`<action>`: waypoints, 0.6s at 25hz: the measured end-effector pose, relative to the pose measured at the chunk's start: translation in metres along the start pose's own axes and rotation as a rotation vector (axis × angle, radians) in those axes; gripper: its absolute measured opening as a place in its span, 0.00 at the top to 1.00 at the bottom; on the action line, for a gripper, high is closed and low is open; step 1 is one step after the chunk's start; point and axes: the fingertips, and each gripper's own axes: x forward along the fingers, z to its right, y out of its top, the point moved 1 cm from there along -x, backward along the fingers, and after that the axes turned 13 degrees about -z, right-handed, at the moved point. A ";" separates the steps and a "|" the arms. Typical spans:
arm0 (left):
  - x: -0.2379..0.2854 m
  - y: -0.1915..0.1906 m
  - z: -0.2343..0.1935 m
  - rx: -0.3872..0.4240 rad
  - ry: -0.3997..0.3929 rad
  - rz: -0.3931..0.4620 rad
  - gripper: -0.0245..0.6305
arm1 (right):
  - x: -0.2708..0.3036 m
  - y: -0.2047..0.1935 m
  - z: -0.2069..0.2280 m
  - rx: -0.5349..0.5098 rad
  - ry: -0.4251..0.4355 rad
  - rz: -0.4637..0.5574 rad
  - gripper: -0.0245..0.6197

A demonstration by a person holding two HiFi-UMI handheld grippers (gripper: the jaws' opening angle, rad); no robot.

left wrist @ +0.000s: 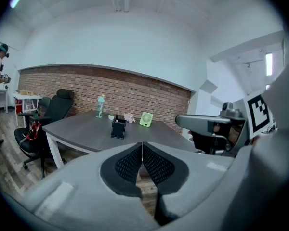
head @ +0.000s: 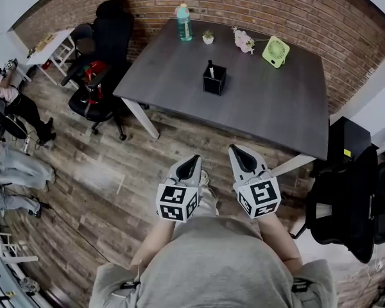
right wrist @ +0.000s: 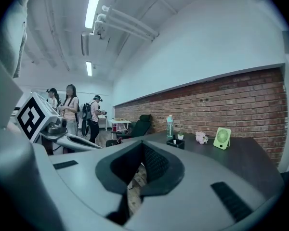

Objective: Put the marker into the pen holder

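Note:
A black square pen holder (head: 214, 81) stands near the middle of the dark grey table (head: 263, 101), with a dark marker (head: 210, 69) sticking up out of it. The holder also shows far off in the left gripper view (left wrist: 118, 128) and the right gripper view (right wrist: 176, 142). Both grippers hang over the wooden floor, well short of the table's near edge. My left gripper (head: 194, 160) (left wrist: 142, 146) is shut with nothing in it. My right gripper (head: 235, 149) (right wrist: 143, 147) is shut and empty too.
At the table's far edge stand a water bottle (head: 184, 22), a small potted plant (head: 208, 38), pink flowers (head: 244, 41) and a green fan (head: 276, 51). Black office chairs sit at the left (head: 102, 76) and right (head: 346, 204). Several people stand at the far left (head: 13, 108).

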 end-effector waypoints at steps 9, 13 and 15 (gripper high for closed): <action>-0.005 -0.002 0.006 0.008 -0.005 -0.002 0.93 | -0.007 0.001 -0.002 -0.004 -0.008 0.001 0.96; -0.005 -0.003 0.008 0.014 -0.010 -0.003 0.93 | -0.010 0.001 -0.003 0.002 -0.014 0.005 0.96; -0.006 -0.003 0.008 0.014 -0.012 -0.002 0.93 | -0.010 0.001 -0.003 0.007 -0.015 0.007 0.96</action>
